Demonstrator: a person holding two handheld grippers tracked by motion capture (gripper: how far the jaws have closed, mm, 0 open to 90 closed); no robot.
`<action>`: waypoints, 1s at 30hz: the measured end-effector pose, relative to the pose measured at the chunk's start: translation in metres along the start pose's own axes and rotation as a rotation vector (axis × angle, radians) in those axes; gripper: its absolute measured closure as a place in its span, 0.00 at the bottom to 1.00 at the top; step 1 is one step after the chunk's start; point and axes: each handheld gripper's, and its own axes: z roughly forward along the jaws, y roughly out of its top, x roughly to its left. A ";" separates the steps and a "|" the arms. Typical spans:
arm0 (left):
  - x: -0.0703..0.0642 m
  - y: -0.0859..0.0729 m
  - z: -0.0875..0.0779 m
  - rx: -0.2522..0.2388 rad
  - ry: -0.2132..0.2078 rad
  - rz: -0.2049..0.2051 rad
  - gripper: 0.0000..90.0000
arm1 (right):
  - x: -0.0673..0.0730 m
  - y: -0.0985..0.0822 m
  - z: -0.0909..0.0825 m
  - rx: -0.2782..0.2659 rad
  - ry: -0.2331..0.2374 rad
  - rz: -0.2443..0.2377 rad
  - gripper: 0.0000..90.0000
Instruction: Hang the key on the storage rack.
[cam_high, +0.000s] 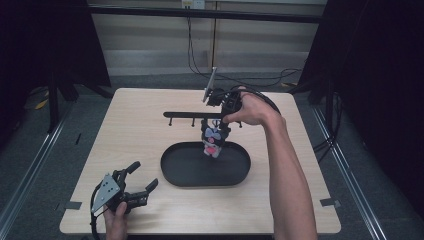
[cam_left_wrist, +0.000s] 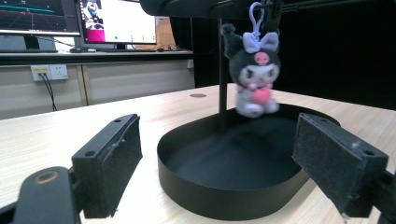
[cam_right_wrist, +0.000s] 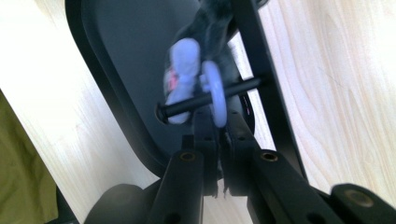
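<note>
Lilac clip (cam_right_wrist: 215, 98) pinched in shut right fingers (cam_right_wrist: 219, 133), threaded on peg (cam_right_wrist: 205, 99) so plush (cam_high: 212, 140) hung centre frame over tray (cam_high: 175, 172) | left fingers (cam_high: 142, 180) gaped empty, lower left on worktop (cam_high: 125, 125), clear

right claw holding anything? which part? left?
The right claw is shut on the pale clip ring of the plush keychain, right at a rack peg. The left claw is open, holding nothing.
</note>
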 end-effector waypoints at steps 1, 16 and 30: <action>0.000 0.000 0.000 0.002 0.002 0.003 0.17 | 0.000 -0.001 -0.001 -0.003 0.007 0.007 0.94; 0.001 0.000 -0.001 0.003 0.003 0.008 0.17 | 0.014 -0.018 -0.001 -0.051 0.032 0.010 0.77; 0.001 0.000 -0.001 0.004 0.002 0.009 0.17 | 0.040 -0.035 0.003 -0.217 0.030 0.028 0.62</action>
